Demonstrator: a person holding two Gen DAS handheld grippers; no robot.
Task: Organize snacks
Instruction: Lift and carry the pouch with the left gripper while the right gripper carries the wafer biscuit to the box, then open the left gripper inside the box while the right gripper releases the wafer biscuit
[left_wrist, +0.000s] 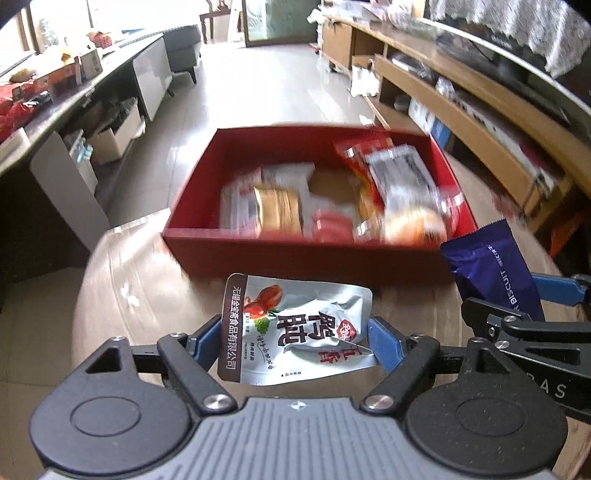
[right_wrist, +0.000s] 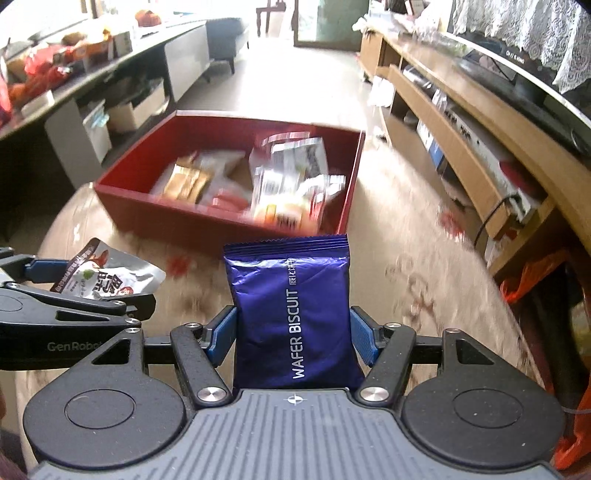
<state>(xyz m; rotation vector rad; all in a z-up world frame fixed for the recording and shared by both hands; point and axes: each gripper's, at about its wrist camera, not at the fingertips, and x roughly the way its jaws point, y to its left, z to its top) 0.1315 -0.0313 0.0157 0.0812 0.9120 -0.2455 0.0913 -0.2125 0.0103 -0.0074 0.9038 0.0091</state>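
My left gripper (left_wrist: 295, 338) is shut on a silver snack pouch (left_wrist: 291, 325) with red and brown print, its blue pads pressing both sides, lifted above the table. My right gripper (right_wrist: 293, 334) is shut on a blue wafer biscuit packet (right_wrist: 293, 314) held upright. Ahead of both stands a red box (left_wrist: 303, 254) holding several snack packs, blurred by motion. In the left wrist view the blue packet (left_wrist: 491, 266) and the other gripper show at the right edge. In the right wrist view the silver pouch (right_wrist: 110, 273) appears at the left, and the red box (right_wrist: 177, 225) lies ahead to the left.
The box rests on a round table with a patterned beige cover (right_wrist: 399, 288). A wooden shelf unit (right_wrist: 461, 147) runs along the right. A dark counter (left_wrist: 55, 107) with packets and cartons lines the left. Tiled floor (left_wrist: 258, 92) lies beyond the box.
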